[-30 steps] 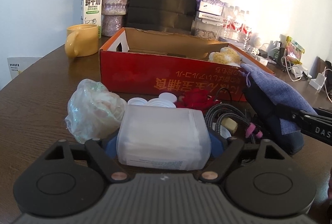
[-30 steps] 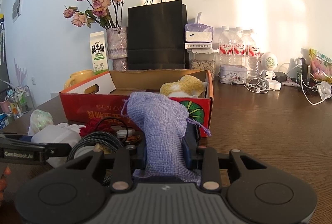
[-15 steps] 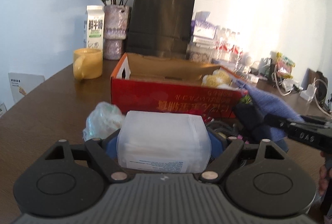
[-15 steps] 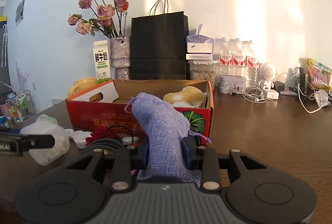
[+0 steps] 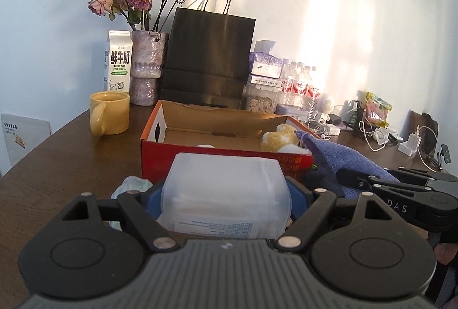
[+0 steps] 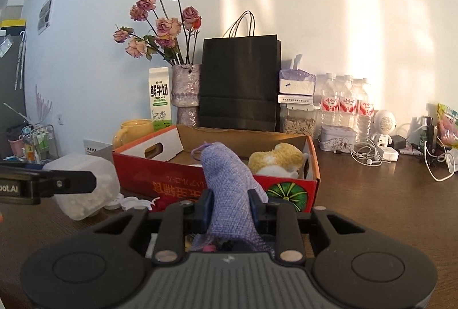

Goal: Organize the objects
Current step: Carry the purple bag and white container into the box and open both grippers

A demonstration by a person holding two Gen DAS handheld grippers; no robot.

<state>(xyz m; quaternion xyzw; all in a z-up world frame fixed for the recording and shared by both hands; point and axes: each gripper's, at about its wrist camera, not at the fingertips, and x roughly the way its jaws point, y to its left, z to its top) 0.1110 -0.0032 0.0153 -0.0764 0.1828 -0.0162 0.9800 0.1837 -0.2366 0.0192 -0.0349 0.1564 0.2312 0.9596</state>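
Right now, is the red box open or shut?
Open. The red box has no lid on top, and its brown inside shows, with a yellow fluffy toy lying in it.

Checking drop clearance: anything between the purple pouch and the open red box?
Nothing visible blocks it. The purple pouch, pinched in the right tongs, sits before the red box; only the near wall must be cleared. A yellow plush toy fills one corner.

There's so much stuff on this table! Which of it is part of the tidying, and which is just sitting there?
Part of the tidying:
- translucent plastic container, held in the left gripper
- purple cloth pouch, pinched in the right gripper
- red cardboard box with a yellow plush toy inside

Just sitting there:
- milk carton
- yellow mug
- black paper bag
- water bottles
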